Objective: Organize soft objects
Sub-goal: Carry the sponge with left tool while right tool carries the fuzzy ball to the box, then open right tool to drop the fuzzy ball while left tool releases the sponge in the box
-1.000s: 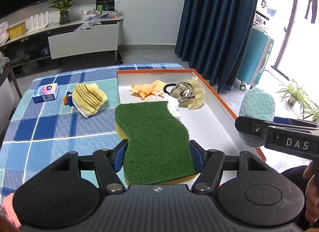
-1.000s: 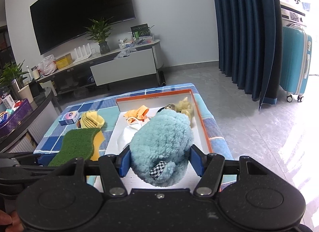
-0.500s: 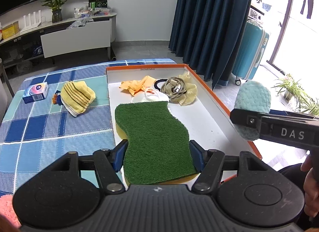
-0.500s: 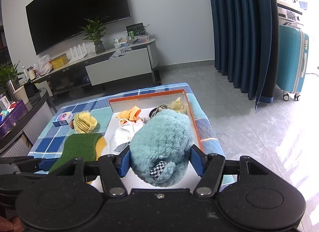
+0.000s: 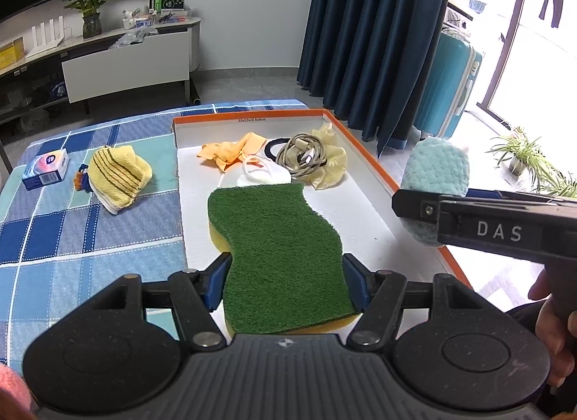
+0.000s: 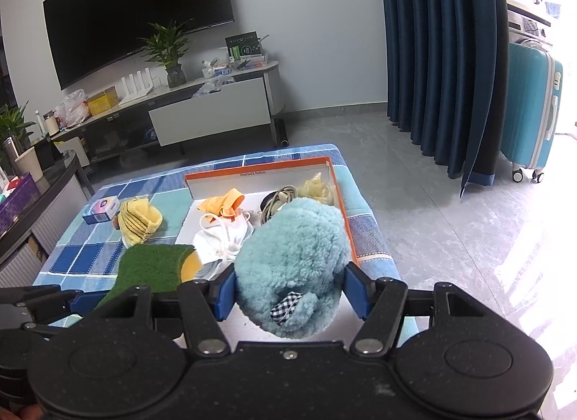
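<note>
Partly done, by the look of it. Already in the orange-edged box (image 5: 364, 153): an orange cloth (image 5: 230, 149), a white mask (image 5: 263, 173), a grey cable (image 5: 301, 154), a pale yellow frilly thing (image 5: 330, 163).

Pinched in the left hand-held gripper (image 5: 285, 281): a green sponge (image 5: 281, 254), up over the near end of the box. Squeezed in the right hand-held gripper (image 6: 290, 299): a fluffy blue slipper (image 6: 292, 261), near the box's edge at 3 o'clock.

Left out on the table (image 5: 90, 236), at 10 o'clock: a yellow striped cloth (image 5: 117, 174), plus a small blue packet (image 5: 45, 169), not soft-looking.

Not much in the way; the box's far end crowded, the near end bare.
</note>
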